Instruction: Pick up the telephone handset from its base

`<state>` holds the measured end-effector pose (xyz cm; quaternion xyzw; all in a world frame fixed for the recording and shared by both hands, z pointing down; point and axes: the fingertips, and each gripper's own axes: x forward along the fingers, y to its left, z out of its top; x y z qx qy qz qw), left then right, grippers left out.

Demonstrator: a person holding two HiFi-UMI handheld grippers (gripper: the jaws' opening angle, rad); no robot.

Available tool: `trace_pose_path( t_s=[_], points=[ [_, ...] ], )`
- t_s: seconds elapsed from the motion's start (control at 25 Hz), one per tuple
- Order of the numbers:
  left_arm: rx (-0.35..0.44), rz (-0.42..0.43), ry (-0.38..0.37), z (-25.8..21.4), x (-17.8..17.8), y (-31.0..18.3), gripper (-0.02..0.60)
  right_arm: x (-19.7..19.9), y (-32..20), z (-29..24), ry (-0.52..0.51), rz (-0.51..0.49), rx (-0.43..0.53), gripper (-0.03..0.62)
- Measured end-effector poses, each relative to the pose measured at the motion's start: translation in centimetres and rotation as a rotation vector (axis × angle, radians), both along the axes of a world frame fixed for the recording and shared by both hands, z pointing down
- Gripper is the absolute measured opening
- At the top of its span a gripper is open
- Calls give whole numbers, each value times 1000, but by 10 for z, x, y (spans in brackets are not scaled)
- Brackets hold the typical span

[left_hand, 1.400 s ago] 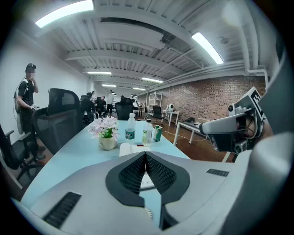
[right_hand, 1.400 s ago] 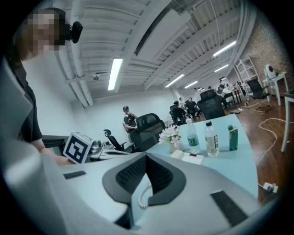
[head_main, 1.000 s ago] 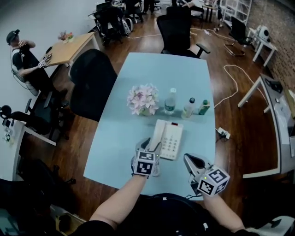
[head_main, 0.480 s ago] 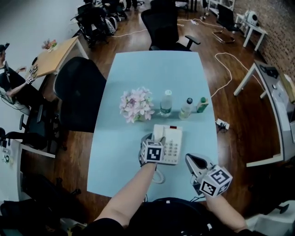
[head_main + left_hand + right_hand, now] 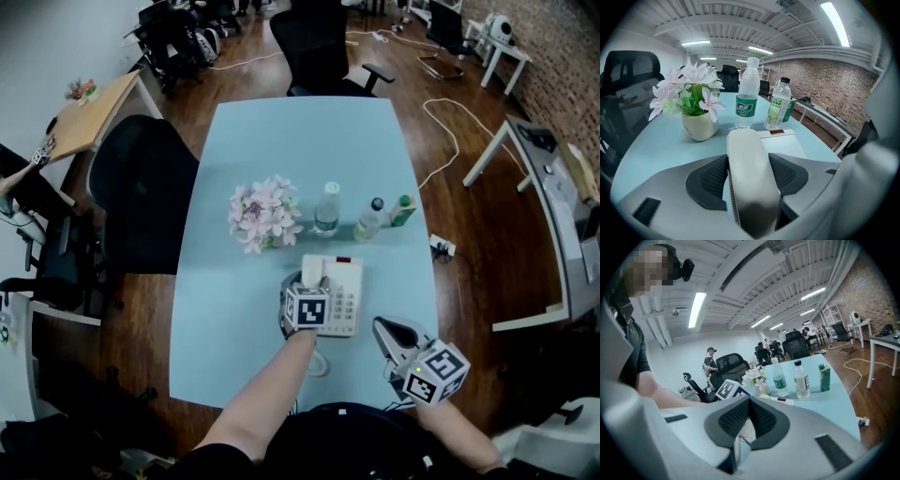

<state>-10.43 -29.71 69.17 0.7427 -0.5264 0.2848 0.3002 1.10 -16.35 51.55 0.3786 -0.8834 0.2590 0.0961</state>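
A white telephone (image 5: 343,294) lies on the light blue table (image 5: 281,150), its handset (image 5: 311,271) resting in the cradle on its left side. My left gripper (image 5: 302,287) has come down over the handset's near end. In the left gripper view the handset (image 5: 749,187) fills the space between the two wide-spread pads (image 5: 708,180), and my left gripper (image 5: 749,164) is open around it. My right gripper (image 5: 385,329) hovers near the table's front edge, to the right of the phone, shut and empty. In its own view my right gripper (image 5: 747,422) shows pads closed together.
Behind the phone stand a pot of pale flowers (image 5: 261,216), two water bottles (image 5: 326,208) (image 5: 369,219) and a green carton (image 5: 401,210). The phone's cord (image 5: 319,362) loops toward the front edge. A black office chair (image 5: 141,187) is at the table's left side.
My left gripper moved forward and down from the front edge onto the handset, its jaws spreading wider. The right gripper stayed about where it was.
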Motion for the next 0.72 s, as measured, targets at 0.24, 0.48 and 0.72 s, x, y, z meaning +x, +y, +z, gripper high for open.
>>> trace_pose_path(
  t_s=[0.24,0.48,0.72],
  points=[
    [9,9,-9,-3,1,-3,259,0,1,-2,-4,-4,4,14],
    [-12,-34,8,-4,-4,-1,241,4,4,-5,-11,-5,27,14],
    [30,-12,-3,-24,-1,5,236,5,10,-13,-26,-6,33,14]
  ],
)
